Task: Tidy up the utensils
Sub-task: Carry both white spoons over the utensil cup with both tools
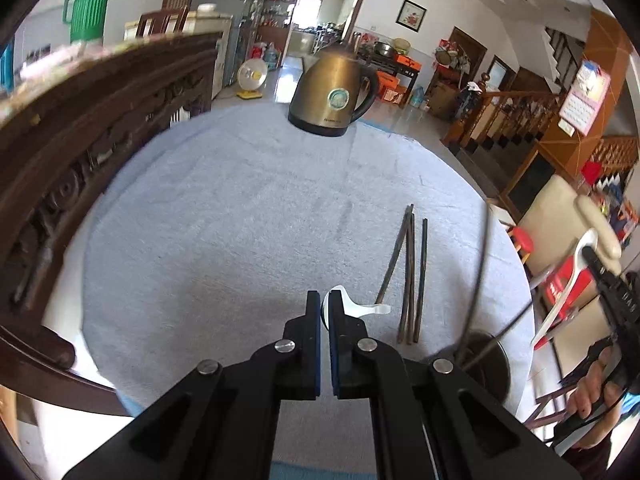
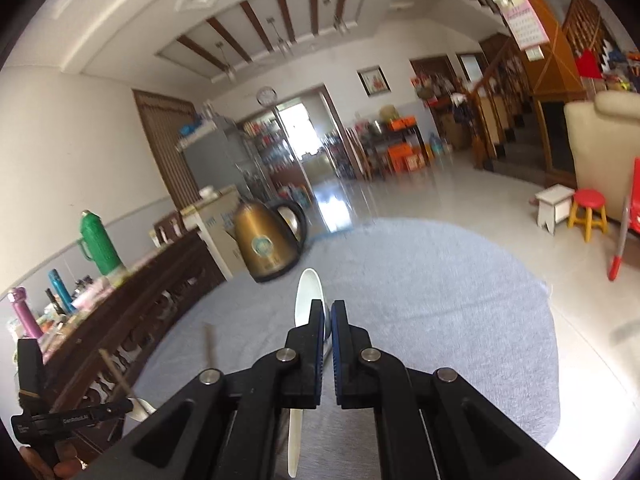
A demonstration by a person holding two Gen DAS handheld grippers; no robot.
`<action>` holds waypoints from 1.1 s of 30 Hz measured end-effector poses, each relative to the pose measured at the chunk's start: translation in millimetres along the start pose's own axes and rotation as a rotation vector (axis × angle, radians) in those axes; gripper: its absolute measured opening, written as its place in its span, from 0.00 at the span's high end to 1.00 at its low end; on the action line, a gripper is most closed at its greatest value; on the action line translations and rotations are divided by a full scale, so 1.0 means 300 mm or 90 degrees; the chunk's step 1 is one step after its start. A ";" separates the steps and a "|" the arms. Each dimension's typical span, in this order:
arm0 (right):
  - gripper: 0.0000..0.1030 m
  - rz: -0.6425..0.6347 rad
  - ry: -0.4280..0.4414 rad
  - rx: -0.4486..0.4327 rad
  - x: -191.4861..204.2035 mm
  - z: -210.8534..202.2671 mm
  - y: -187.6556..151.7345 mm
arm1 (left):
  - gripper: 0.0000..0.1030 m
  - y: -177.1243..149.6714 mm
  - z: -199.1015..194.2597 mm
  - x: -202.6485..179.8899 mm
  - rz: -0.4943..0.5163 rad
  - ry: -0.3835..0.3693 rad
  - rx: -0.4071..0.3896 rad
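My left gripper (image 1: 325, 300) is shut on a small white spoon (image 1: 352, 307), low over the grey tablecloth (image 1: 224, 216); the spoon's handle sticks out to the right. Three dark chopsticks (image 1: 412, 276) lie on the cloth just right of it. My right gripper (image 2: 328, 314) is shut on a large white spoon (image 2: 307, 300), held in the air above the cloth, bowl forward, handle hanging down below the fingers. The right gripper with its spoon (image 1: 576, 264) shows at the right edge of the left wrist view. The left gripper (image 2: 72, 416) shows at the lower left of the right wrist view.
A brass kettle (image 1: 335, 92) stands at the far edge of the cloth, also in the right wrist view (image 2: 266, 244). A dark round holder (image 1: 486, 364) with a wire frame sits at the table's right edge. A carved wooden cabinet (image 1: 80, 152) runs along the left.
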State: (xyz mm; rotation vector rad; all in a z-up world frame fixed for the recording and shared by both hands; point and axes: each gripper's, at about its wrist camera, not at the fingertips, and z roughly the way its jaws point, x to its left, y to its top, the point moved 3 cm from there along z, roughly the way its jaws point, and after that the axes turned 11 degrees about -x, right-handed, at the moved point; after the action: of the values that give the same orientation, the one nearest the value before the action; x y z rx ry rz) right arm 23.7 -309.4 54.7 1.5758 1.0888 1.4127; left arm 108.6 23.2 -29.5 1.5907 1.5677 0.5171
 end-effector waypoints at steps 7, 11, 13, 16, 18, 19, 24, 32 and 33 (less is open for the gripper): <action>0.96 -0.025 0.061 -0.063 0.132 -0.081 0.039 | 0.97 0.014 -0.153 -0.036 0.053 -0.014 -0.003; 0.96 -0.064 0.090 -0.073 0.223 -0.100 0.007 | 0.97 0.031 -0.241 -0.054 0.066 -0.045 -0.012; 0.96 -0.087 0.098 -0.069 0.261 -0.100 -0.028 | 0.97 0.045 -0.290 -0.072 0.072 -0.072 -0.025; 0.96 -0.119 0.106 -0.052 0.307 -0.086 -0.083 | 0.97 0.063 -0.340 -0.114 0.089 -0.114 -0.040; 0.96 -0.129 0.111 -0.039 0.320 -0.082 -0.113 | 0.97 0.069 -0.366 -0.151 0.110 -0.130 -0.051; 0.96 -0.138 0.111 -0.035 0.327 -0.079 -0.128 | 0.97 0.068 -0.371 -0.164 0.117 -0.136 -0.053; 0.96 -0.169 0.111 -0.008 0.336 -0.062 -0.198 | 0.97 0.023 -0.315 -0.225 0.187 -0.100 -0.036; 0.96 -0.186 0.113 0.024 0.299 -0.072 -0.254 | 0.97 -0.049 -0.220 -0.285 0.233 -0.094 0.026; 0.96 -0.186 0.113 0.027 0.296 -0.073 -0.255 | 0.97 -0.051 -0.217 -0.292 0.234 -0.097 0.028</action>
State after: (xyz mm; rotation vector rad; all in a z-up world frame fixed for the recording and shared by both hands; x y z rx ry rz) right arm -3.9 -199.1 18.5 1.2759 1.3989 1.3539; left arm 36.7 -45.0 18.5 1.9189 1.1858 0.5444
